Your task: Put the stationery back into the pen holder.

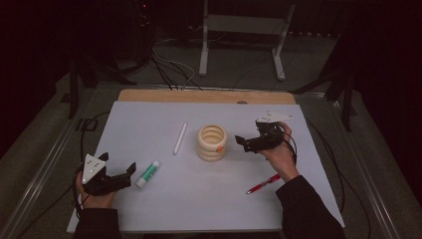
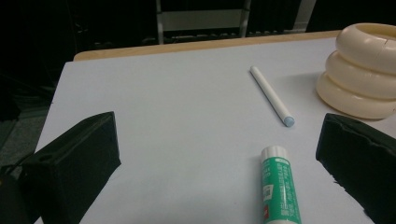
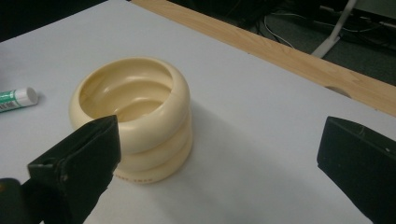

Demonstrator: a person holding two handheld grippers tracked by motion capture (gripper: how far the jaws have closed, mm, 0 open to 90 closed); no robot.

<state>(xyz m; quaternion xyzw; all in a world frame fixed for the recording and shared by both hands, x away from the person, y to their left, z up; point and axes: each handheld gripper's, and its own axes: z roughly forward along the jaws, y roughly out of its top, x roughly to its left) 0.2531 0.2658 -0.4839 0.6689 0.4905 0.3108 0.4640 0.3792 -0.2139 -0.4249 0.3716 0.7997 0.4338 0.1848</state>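
Beside the ringed cup [image 3: 133, 116], glue stick [image 3: 16, 99] cut off, cup label unreadable

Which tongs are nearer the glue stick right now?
Left. The left tongs sit open just beside the glue stick; the right tongs are open across the table, beyond the cream ringed holder.

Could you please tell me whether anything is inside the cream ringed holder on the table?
In the right gripper view the cream ringed holder looks empty as far down as its inner wall shows. Its near rim and the right gripper's jaw hide the bottom.
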